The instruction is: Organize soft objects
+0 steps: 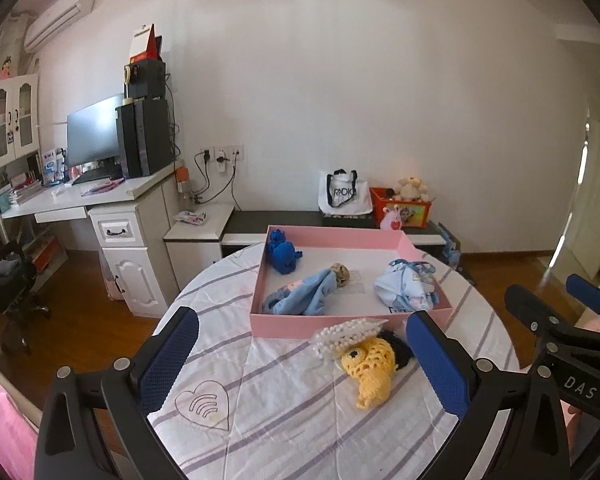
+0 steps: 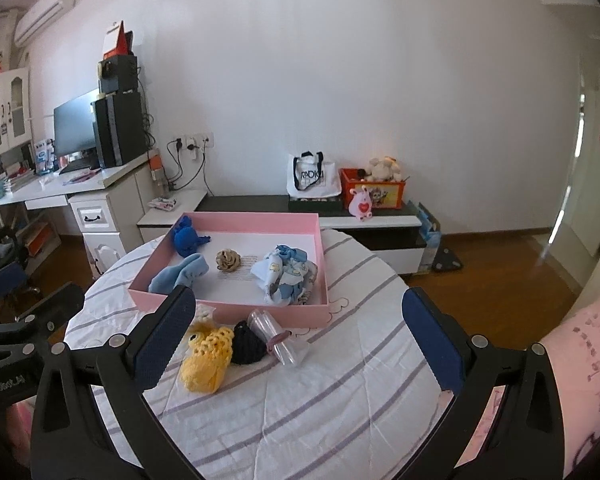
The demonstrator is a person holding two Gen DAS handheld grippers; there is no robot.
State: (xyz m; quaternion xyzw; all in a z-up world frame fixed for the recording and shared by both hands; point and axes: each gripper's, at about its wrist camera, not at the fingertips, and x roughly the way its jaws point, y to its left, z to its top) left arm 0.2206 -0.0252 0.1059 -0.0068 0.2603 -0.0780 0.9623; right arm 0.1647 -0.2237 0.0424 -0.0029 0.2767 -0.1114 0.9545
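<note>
- The yellow crochet piece lies on the table just outside the pink tray's near wall, at 6 o'clock from it; it looks light and floppy, so pinching its bunched middle seems best.
- The tray holds a dark blue knit, light blue cloth, tan ball and patterned bundle.
- Left gripper and right gripper are both spread wide, holding nothing.

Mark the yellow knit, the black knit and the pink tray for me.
yellow knit (image 1: 374, 364): left wrist view, middle of its crocheted body.
black knit (image 2: 246, 342): right wrist view, centre of the dark mound.
pink tray (image 2: 236, 312): right wrist view, outer face of its near wall.
</note>
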